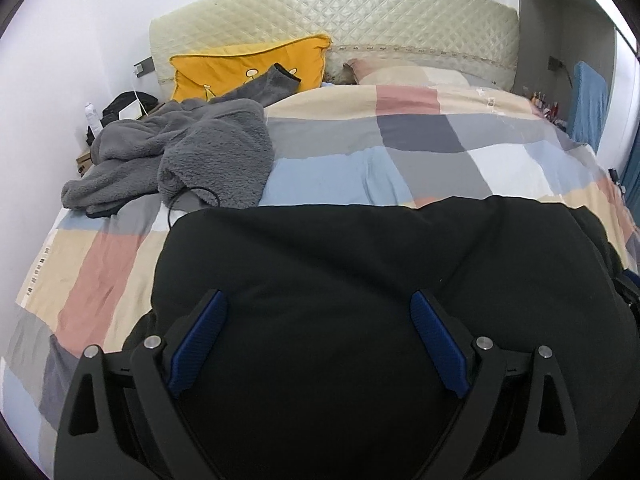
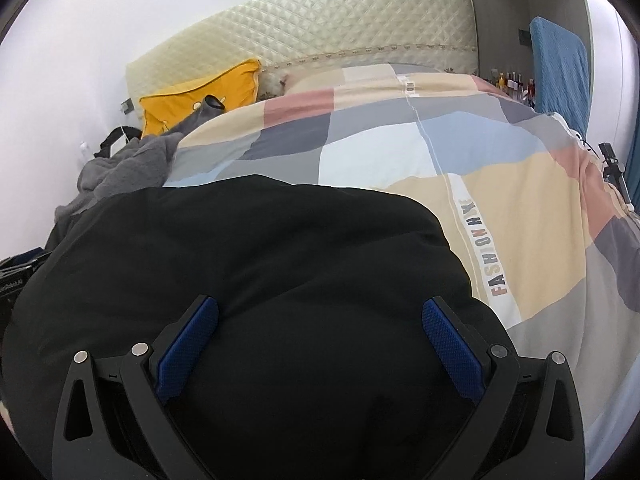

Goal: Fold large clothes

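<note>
- We see a black garment [image 1: 360, 280] lying in a bulky heap on the near part of the bed, on top of a patchwork quilt [image 1: 400, 152].
- Our left gripper [image 1: 318, 300] hangs over the garment with its jaws spread wide; nothing is pinched, and the blue pads [image 1: 200, 344] stand apart from the cloth between them.
- Our right gripper [image 2: 320, 306] sits likewise over the garment's right part, jaws wide, holding nothing, blue pads [image 2: 452, 352] clear.
- The garment's far edge runs across the quilt; in the right view its right edge ends near a white strip with letters [image 2: 480, 248].
- A grey fleece [image 1: 180, 152] lies crumpled at the far left, well apart from the garment.
- A yellow pillow [image 1: 248, 68] leans on the quilted headboard [image 1: 360, 12].
</note>
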`<state>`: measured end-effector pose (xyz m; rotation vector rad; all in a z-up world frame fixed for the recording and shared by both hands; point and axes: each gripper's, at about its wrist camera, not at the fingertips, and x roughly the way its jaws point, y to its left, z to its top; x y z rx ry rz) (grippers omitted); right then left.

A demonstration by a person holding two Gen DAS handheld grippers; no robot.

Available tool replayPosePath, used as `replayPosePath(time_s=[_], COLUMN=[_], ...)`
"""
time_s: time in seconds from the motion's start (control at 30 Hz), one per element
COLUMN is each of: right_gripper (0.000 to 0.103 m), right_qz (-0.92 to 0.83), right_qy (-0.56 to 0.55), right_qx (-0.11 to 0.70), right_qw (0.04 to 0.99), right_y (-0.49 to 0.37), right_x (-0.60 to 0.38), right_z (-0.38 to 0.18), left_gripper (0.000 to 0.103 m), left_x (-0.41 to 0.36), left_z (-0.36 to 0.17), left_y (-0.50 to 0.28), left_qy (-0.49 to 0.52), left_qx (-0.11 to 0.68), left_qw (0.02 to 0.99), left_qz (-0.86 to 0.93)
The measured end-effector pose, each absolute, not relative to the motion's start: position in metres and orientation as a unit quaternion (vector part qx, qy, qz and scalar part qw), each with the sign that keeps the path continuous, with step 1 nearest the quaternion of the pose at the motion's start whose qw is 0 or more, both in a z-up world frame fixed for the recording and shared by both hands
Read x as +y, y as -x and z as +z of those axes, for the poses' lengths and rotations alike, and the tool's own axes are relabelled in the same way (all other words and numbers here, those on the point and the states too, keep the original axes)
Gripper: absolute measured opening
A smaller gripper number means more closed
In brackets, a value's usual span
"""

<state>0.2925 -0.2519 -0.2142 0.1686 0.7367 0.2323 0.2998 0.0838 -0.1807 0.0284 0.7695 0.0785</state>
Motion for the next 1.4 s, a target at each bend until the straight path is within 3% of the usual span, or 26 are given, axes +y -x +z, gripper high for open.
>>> replayPosePath(time_s=[0.17, 0.53, 1.1, 1.4], right_gripper=[0.102, 0.102, 0.103, 0.103], right_qz=[0.113, 0.094, 0.114, 0.132], right_qy=[-0.083, -0.072, -0.084, -0.097], right_qx=[0.364, 0.368, 0.178, 0.137], right_qw=[0.921, 0.922, 0.974, 0.977], right_y=[-0.291, -0.289, -0.195, -0.141], right_x=[-0.251, -0.250, -0.252, -0.258], right_z=[-0.214, -0.191, 0.000, 0.036], left_gripper=[0.097, 0.097, 0.103, 0.103], left_x=[0.096, 0.086, 0.054, 0.042], left_z=[-0.186, -0.170, -0.011, 0.023], left_y=[-0.300, -0.298, -0.203, -0.152], left_qy=[0.029, 0.025, 0.054, 0.034], left_qx=[0.378, 0.387, 0.279, 0.254], left_qw=[0.925, 0.921, 0.959, 0.967], left_qz=[0.021, 0.040, 0.006, 0.004])
